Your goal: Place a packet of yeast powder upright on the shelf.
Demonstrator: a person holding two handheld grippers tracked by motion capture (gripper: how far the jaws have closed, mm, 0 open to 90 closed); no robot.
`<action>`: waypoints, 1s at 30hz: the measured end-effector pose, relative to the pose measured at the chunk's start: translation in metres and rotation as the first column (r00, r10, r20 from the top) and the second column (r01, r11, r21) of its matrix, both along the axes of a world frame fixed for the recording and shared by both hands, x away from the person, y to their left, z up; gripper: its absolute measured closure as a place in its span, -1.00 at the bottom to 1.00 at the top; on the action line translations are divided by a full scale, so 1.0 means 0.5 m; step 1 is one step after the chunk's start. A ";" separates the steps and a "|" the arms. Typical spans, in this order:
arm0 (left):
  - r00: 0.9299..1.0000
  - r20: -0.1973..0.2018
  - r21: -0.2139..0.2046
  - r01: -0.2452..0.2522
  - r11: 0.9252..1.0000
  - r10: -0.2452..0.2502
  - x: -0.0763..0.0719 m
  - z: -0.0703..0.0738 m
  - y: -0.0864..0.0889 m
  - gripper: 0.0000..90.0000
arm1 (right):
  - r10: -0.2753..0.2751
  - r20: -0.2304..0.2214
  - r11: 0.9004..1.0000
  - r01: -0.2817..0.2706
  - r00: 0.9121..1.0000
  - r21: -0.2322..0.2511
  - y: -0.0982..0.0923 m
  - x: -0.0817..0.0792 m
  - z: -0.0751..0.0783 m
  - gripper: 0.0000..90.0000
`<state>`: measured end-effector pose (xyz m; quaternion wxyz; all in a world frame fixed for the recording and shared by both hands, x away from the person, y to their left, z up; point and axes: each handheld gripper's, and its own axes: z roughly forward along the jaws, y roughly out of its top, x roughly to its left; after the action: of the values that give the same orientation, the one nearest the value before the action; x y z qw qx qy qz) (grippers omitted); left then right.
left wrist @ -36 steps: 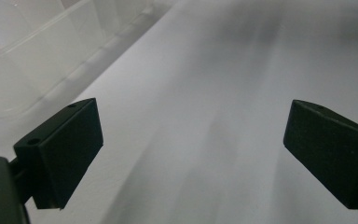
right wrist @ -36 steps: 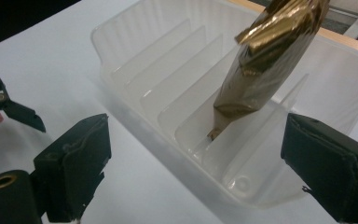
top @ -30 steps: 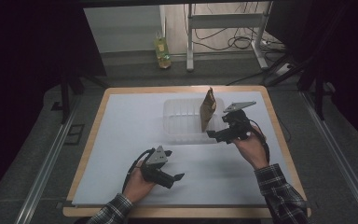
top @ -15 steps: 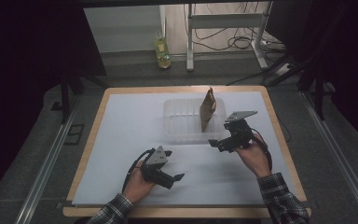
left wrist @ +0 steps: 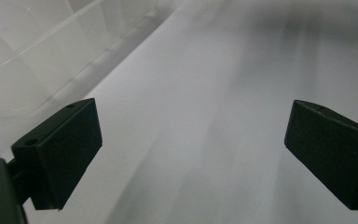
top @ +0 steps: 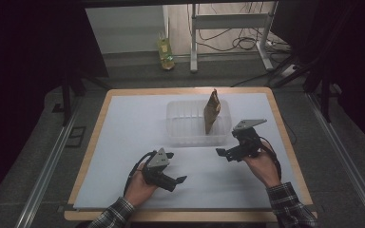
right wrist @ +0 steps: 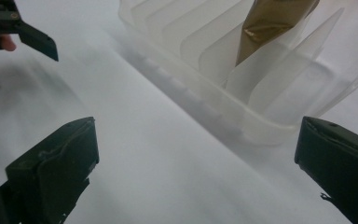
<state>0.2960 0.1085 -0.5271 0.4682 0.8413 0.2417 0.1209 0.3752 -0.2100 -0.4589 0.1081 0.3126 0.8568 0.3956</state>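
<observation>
**Grippers held empty beside the rack**

Table (top: 123,118) is covered in white. A clear slotted rack (top: 185,128) holds an upright brown pouch (top: 211,111) at its right end. Right gripper (top: 224,153) and left gripper (top: 178,179) are held wide open, empty, near the rack.

Table (top: 285,142) had a wood edge with a white sheet (top: 133,137) over the top. Yellow-green bottle (top: 165,53) stood on the floor beyond the far edge. White metal stand (top: 228,23) sat behind it, loose cables (top: 240,42) on the floor under it. Surroundings were dark.
</observation>
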 end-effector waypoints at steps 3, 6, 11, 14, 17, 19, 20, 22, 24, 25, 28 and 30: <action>1.000 0.002 -0.002 -0.005 1.000 0.005 0.000 0.001 0.003 -0.92 | -0.003 0.002 1.000 0.003 1.000 0.000 -0.005 -0.008 0.000 -1.00; 1.000 0.008 0.001 -0.014 1.000 0.014 0.000 0.003 0.007 -0.93 | -0.002 0.009 1.000 0.002 1.000 0.008 -0.011 -0.018 0.002 -1.00; 1.000 0.013 0.005 -0.022 1.000 0.022 0.000 0.004 0.011 -0.93 | -0.001 0.012 1.000 0.001 1.000 0.011 -0.022 -0.040 0.003 -1.00; 1.000 0.016 0.008 -0.023 1.000 0.022 0.000 0.003 0.009 -0.94 | -0.003 0.023 1.000 0.003 1.000 0.006 -0.029 -0.053 0.002 -1.00; 1.000 0.017 0.015 -0.019 1.000 0.018 -0.001 0.002 0.007 -0.94 | -0.005 0.033 1.000 0.005 0.999 0.002 -0.035 -0.063 0.000 -1.00; 1.000 0.016 0.017 -0.015 1.000 0.015 0.000 0.001 0.006 -0.94 | -0.005 0.040 1.000 0.005 0.999 0.002 -0.040 -0.070 -0.001 -1.00; 1.000 0.019 0.020 -0.017 1.000 0.016 -0.001 0.001 0.006 -0.95 | -0.006 0.042 1.000 0.006 0.999 0.004 -0.043 -0.073 -0.001 -1.00; 1.000 0.018 0.015 -0.013 1.000 0.013 -0.001 0.001 0.007 -0.95 | -0.005 0.042 1.000 0.004 0.999 0.008 -0.047 -0.079 -0.003 -1.00; 1.000 0.019 0.018 -0.015 1.000 0.015 -0.001 0.001 0.007 -0.95 | -0.006 0.044 1.000 0.005 0.999 0.011 -0.052 -0.084 -0.005 -1.00; 1.000 0.021 0.018 -0.017 1.000 0.016 -0.001 0.001 0.007 -0.95 | -0.006 0.043 1.000 0.006 0.999 0.012 -0.053 -0.086 -0.006 -1.00; 1.000 0.022 0.019 -0.018 1.000 0.017 -0.001 0.001 0.008 -0.95 | -0.009 0.046 1.000 0.008 0.999 0.008 -0.058 -0.092 -0.010 -1.00; 1.000 0.020 0.021 -0.018 1.000 0.018 0.000 0.001 0.008 -0.95 | -0.010 0.043 1.000 0.010 0.999 0.002 -0.061 -0.096 -0.013 -1.00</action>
<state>0.2958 0.1123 -0.5267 0.4606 0.8428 0.2432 0.1359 0.3272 -0.2406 -0.4652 0.1283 0.3085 0.8522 0.4026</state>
